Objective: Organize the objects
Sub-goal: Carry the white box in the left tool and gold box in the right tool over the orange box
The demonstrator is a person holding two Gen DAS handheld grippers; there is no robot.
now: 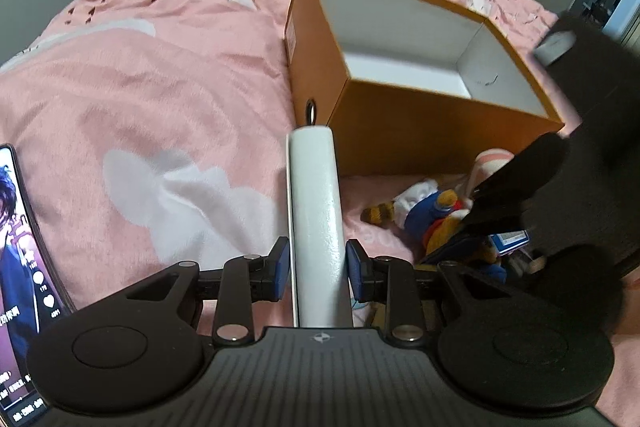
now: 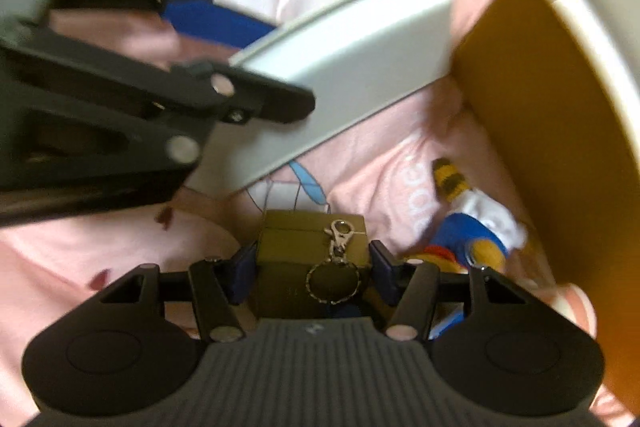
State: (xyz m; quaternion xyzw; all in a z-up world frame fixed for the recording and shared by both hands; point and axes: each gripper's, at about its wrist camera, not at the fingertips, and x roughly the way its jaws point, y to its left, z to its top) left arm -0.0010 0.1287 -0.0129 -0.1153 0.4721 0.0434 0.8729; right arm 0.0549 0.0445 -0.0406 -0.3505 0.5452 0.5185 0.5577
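Left fingers (image 1: 289, 267) clamped on white box (image 1: 316, 211); right fingers (image 2: 380, 265) apart around olive box (image 2: 296, 247), right-view only.

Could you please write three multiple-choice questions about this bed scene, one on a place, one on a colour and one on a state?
1. Where does the stuffed toy lie?
A. inside the box
B. on the blanket beside the box
C. on the phone

2. What colour is the outside of the open box?
A. orange-brown
B. green
C. black

3. What is the state of the left gripper?
A. wide open and empty
B. closed on a white slab
C. out of view

Answers:
1 B, the toy rests on the pink blanket by the box's outer wall.
2 A, its walls are orange-brown outside and white inside.
3 B, both blue pads press the slab's sides.
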